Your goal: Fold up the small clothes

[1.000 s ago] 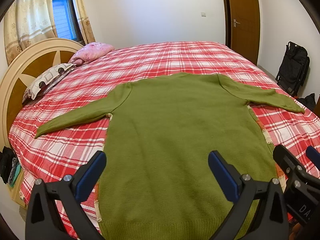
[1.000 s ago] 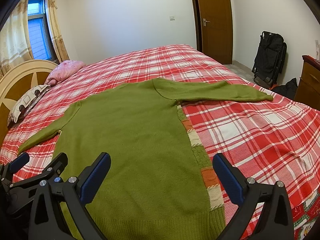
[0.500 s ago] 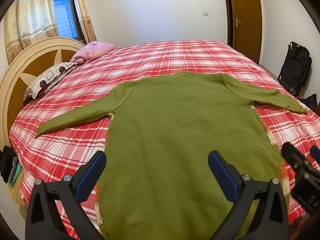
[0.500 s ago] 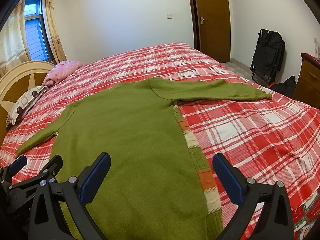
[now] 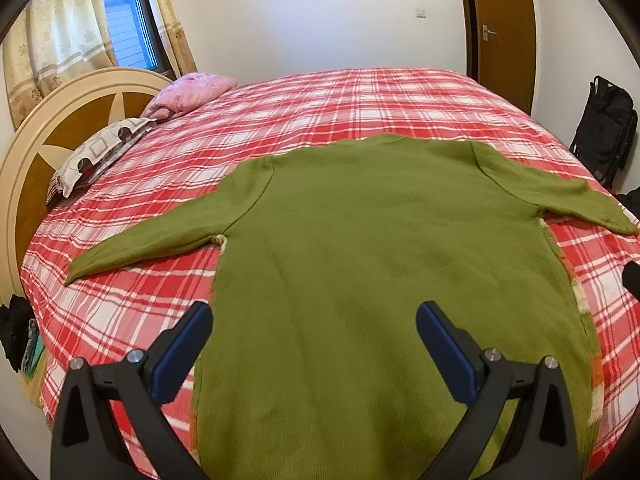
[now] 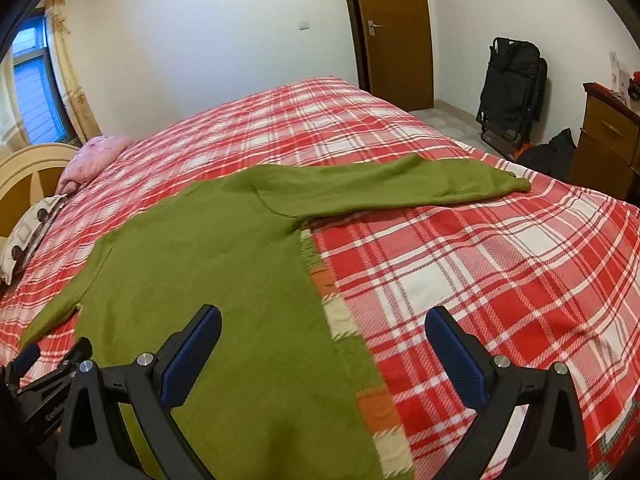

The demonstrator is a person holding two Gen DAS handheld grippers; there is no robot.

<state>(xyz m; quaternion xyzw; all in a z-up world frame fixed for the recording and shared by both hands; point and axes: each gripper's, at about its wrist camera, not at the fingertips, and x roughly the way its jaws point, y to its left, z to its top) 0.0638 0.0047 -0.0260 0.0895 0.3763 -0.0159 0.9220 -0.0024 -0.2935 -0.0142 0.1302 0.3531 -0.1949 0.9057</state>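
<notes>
A green sweater [image 5: 360,272] lies flat near the bed's [image 6: 500,272] foot edge, sleeves spread wide so folding can begin, while the left gripper [image 5: 314,340] and right gripper [image 6: 324,340] hover above its hem, both released and grasping nothing.

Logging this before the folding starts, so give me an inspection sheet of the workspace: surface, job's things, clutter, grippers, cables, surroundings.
Surface: bed under a red plaid cover.
Job's things: green sweater lying flat, both sleeves spread out, patterned side edge showing.
Clutter: pink pillow and patterned pillow by the headboard.
Grippers: left gripper open over the hem; right gripper open over the sweater's side edge; neither holds anything.
Cables: nothing seen.
Surroundings: window with curtains, closed door, black bag, wooden dresser.
</notes>
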